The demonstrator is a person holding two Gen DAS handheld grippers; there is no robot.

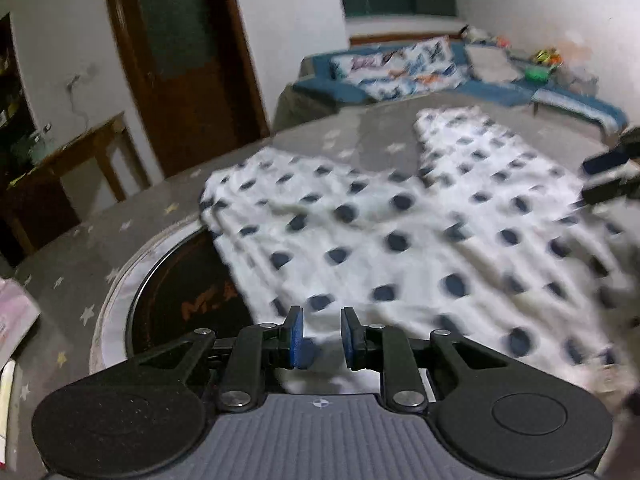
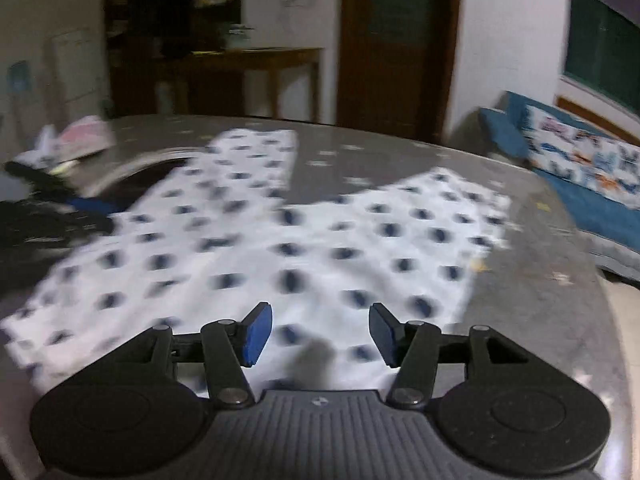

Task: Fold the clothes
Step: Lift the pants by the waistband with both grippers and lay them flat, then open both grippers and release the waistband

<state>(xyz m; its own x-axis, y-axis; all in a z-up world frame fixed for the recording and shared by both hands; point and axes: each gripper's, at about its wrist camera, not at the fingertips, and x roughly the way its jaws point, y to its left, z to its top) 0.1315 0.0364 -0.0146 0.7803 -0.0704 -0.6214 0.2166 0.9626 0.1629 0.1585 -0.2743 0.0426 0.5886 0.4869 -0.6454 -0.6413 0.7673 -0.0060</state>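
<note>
white dotted shorts (image 2: pixel 256 248) lie flat on a grey starred table (image 2: pixel 540 240), 2 legs pointing away; the left gripper (image 1: pixel 322 334), narrowly parted, and right gripper (image 2: pixel 320 334), wide apart, hover empty over the waistband, which each should pinch cleanly near a corner.

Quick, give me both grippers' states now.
Left gripper: open, over the polka-dot shorts, holding nothing.
Right gripper: open wide, holding nothing.

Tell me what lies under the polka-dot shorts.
The polka-dot shorts lie on the grey star-print tablecloth; one leg partly covers the round dark inset. Whatever else lies beneath is hidden.
</note>
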